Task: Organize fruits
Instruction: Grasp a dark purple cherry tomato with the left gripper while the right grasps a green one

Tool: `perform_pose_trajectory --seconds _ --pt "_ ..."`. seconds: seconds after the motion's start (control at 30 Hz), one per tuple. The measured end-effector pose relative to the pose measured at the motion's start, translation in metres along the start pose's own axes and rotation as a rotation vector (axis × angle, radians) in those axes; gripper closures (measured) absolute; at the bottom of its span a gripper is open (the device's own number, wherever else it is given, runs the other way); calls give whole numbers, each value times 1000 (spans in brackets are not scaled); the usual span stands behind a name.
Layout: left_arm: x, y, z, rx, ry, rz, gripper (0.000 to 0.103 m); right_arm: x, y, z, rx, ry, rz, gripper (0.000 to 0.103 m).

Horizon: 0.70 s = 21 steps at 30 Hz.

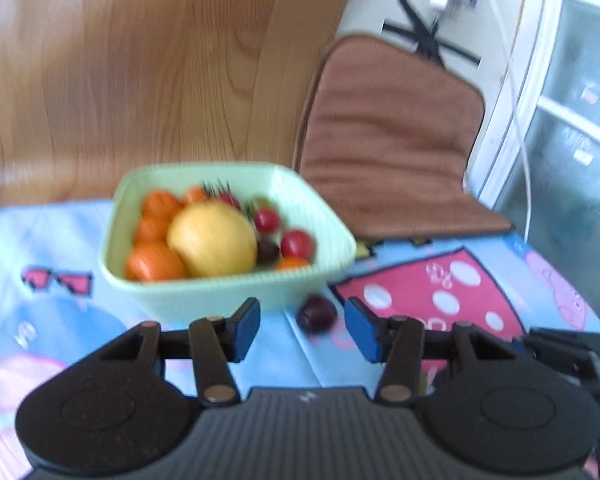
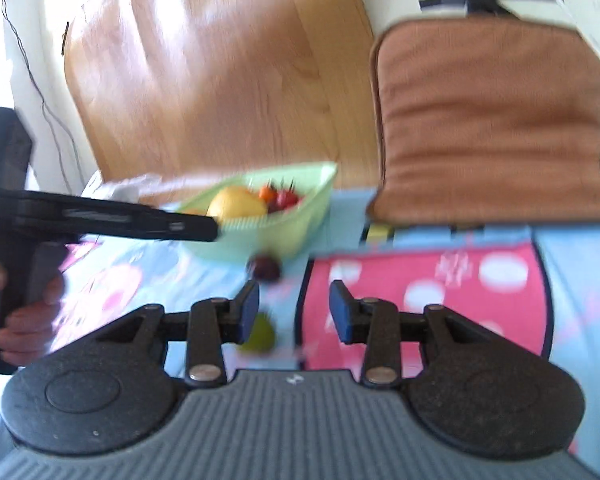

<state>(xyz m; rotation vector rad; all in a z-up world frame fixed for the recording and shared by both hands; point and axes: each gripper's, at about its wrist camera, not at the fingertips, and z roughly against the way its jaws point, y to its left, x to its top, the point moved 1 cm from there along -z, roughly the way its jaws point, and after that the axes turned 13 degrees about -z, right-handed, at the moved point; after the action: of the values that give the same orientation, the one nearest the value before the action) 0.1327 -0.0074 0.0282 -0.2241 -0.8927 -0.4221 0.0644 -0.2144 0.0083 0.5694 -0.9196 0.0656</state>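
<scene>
A pale green bowl (image 1: 236, 300) stands on the cartoon tablecloth and holds several oranges (image 1: 156, 264), a big yellow fruit (image 1: 214, 240) and small red tomatoes (image 1: 297, 243). A dark purple fruit (image 1: 317, 314) lies on the cloth in front of the bowl. It sits just ahead of my left gripper (image 1: 305, 330), in line with the gap between the open blue pads, and nothing presses on it. In the right wrist view the same dark fruit (image 2: 265, 268) lies a little beyond my right gripper (image 2: 295, 312), which is open and empty. A green fruit (image 2: 260, 336) lies half hidden under its left finger.
A chair with a brown cushion (image 1: 392, 140) stands past the table's far edge, with wood flooring (image 1: 140, 60) behind it. My left gripper (image 2: 214, 232), held by a hand (image 2: 28, 320), reaches in from the left beside the bowl (image 2: 300, 216). White cables (image 1: 516, 80) hang at the right.
</scene>
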Motion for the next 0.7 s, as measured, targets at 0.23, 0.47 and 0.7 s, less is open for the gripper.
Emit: perform_pose_trajectory --seconds 0.23,0.47,0.7 --pt "3 -16 -35 48 54 4 54 -5 19 -23 -16 72 103 58" --pt "-4 -26 -39 78 57 -52 73 -5 15 -28 -3 105 102 72" --pt "-28 -22 20 86 15 -45 73 -17 30 -10 47 80 168 72"
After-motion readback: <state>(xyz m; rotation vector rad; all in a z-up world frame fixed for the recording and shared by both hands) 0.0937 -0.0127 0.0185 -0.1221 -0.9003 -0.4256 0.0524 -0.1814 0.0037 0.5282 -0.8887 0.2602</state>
